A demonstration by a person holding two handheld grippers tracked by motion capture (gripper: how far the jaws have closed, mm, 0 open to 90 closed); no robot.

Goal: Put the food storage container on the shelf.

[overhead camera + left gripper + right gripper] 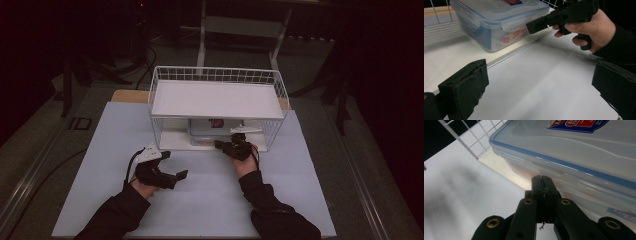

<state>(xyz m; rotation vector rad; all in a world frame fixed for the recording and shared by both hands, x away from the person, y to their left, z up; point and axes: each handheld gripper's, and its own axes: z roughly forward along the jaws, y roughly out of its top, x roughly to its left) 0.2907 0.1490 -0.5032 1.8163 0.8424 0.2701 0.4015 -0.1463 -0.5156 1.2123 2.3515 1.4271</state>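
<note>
Left gripper (176, 169) is resting nearest on the table (200, 200), jaws gaping, nothing between them. Right gripper (541, 182) is nosing, jaws pressed together, against the plastic box (574, 157). Box is sitting under the wire rack's (217, 75) shelf, contents blurred, far end hidden.

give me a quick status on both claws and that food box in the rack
Left claw open, empty, resting on the table. Right claw shut, empty, tip at the clear food box clasp. Box sits under the wire rack shelf; nothing in the way.
</note>
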